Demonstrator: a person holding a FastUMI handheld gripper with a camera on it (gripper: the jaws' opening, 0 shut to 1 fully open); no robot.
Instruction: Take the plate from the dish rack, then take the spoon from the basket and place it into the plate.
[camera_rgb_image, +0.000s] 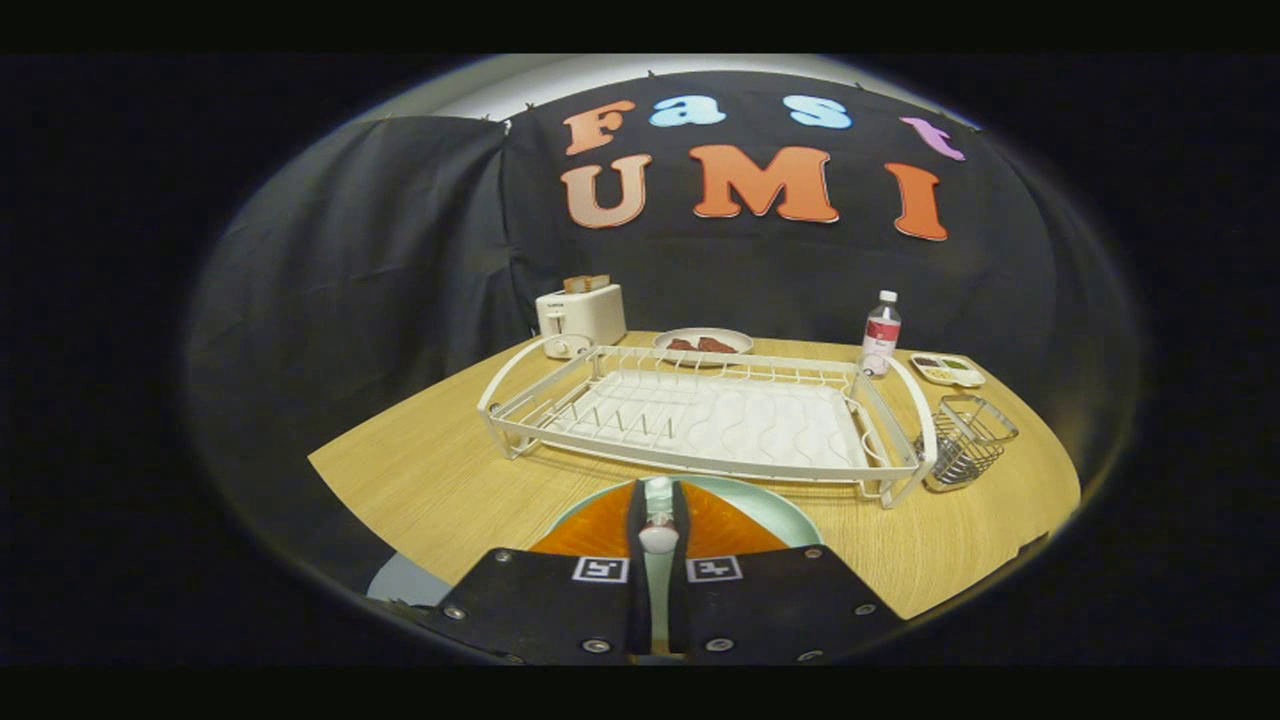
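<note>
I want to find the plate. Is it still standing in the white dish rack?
No: the dish rack holds nothing, and the green plate lies on the table under the gripper, whose fingers pinch the spoon.

Jaws on spoon (657, 520) (over plate (770, 505))

The tool (657, 500) points forward, tilted slightly down, its fingers nearly closed (both clamped on a spoon (657, 530))

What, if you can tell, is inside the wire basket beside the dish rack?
The wire basket looks empty through its mesh. A spoon sits between the gripper fingers over the green plate; the basket's floor is unclear.
</note>
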